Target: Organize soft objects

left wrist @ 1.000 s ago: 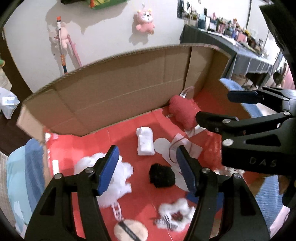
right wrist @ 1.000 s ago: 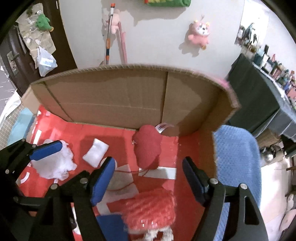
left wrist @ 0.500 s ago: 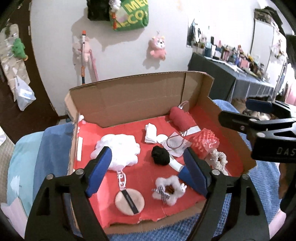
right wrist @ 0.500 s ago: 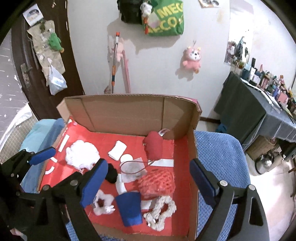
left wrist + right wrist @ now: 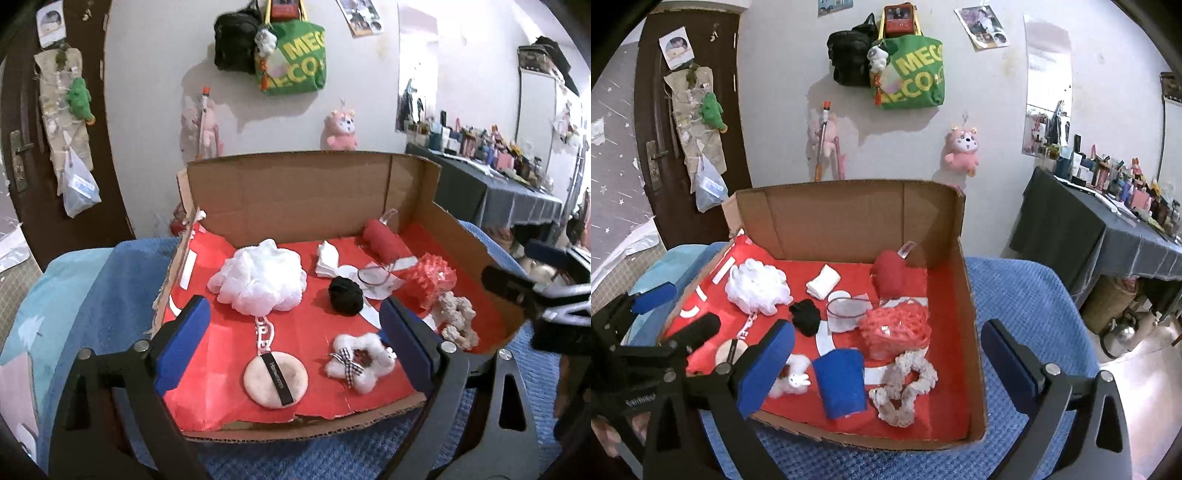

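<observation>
The soft things all lie loose on the red floor of the cardboard box [image 5: 458, 236], ahead of and below both tongs, and none is between any jaws. A second ago you were deep in the box, close over the red plush roll [image 5: 382, 243]; now both tongs have pulled back past the near rim and their jaws have just been opening, so the left tongs [image 5: 295, 343] and right tongs [image 5: 886, 365] stand wide and empty. That reads as a release and retreat, with a fresh pick to choose. Your left view shows the round powder puff [image 5: 275, 380] whole in front of its tongs; your right view alone shows the blue cloth [image 5: 842, 382] near its left jaw.
</observation>
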Available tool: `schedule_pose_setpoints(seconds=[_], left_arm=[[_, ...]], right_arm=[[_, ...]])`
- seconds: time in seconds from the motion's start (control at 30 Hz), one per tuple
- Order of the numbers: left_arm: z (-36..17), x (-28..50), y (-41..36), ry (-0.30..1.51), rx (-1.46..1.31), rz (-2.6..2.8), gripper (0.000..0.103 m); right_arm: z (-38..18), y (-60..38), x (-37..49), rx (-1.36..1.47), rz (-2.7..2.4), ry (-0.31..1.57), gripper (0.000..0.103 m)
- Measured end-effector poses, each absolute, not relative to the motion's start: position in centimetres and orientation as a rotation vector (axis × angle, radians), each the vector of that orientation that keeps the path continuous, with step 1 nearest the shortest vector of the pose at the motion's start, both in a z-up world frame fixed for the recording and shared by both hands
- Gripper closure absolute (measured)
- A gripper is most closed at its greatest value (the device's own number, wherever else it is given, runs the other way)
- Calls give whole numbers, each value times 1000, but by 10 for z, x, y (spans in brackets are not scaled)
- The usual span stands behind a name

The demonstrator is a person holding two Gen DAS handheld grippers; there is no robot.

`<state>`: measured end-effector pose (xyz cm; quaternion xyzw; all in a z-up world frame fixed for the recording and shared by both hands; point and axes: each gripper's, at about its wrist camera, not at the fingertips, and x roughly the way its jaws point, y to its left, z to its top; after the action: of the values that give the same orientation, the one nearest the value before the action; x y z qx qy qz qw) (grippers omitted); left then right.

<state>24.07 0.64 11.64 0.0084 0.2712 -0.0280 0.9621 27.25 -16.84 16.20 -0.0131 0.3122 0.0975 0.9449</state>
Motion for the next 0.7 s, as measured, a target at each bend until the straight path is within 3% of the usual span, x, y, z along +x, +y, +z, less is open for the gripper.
schedule_pose_setpoints(seconds=[0.7], left_arm=[[74,247,1,509,28,-10,5]], right_arm=[[98,-162,279,-27,203,570,0]])
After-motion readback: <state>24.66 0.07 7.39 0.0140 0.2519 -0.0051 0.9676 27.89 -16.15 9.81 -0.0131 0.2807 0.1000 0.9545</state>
